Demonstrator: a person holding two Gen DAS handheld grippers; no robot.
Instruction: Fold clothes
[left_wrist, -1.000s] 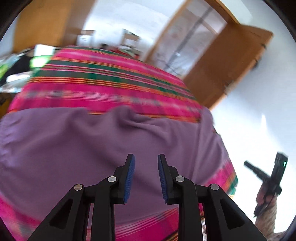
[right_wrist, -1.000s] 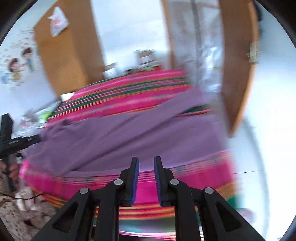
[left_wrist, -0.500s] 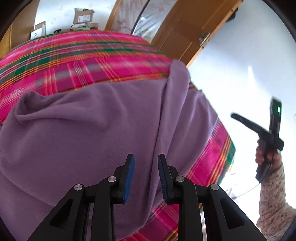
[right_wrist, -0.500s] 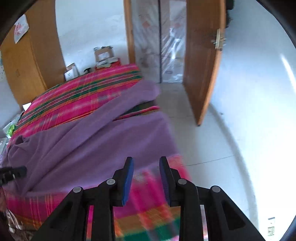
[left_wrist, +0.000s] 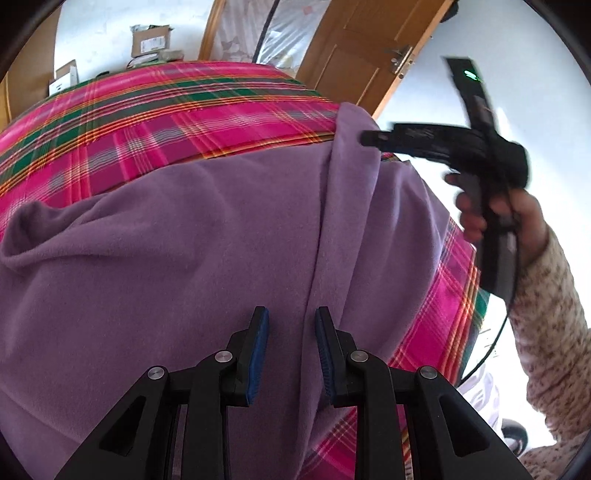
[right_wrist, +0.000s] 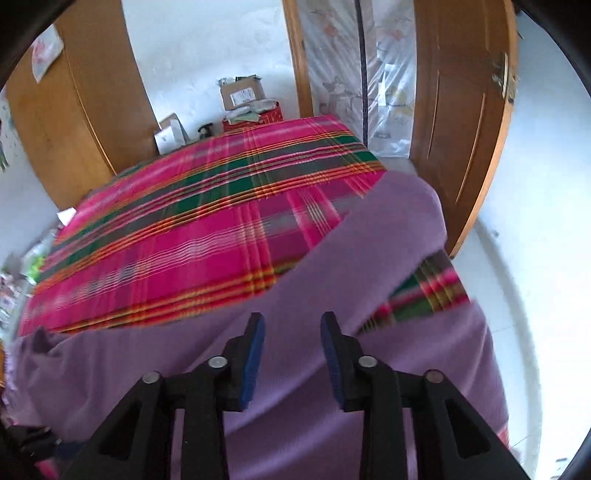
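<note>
The purple garment (left_wrist: 192, 258) lies spread over the near part of a bed covered by a pink plaid blanket (left_wrist: 177, 118); its near edge is cut off by the frame in both views. A long sleeve-like fold runs to the far right corner. The left gripper (left_wrist: 291, 328) hangs above this fold, jaws parted, nothing clamped. The right gripper (right_wrist: 292, 332) has just been opening; its jaws stand apart above the garment, nothing between them. Only the left wrist view shows the right hand (left_wrist: 495, 214) and its patterned sleeve (left_wrist: 550, 332), motion-blurred. Only the right wrist view shows the wardrobe (right_wrist: 74, 122). Both views show the wooden door (right_wrist: 461, 122).
</note>
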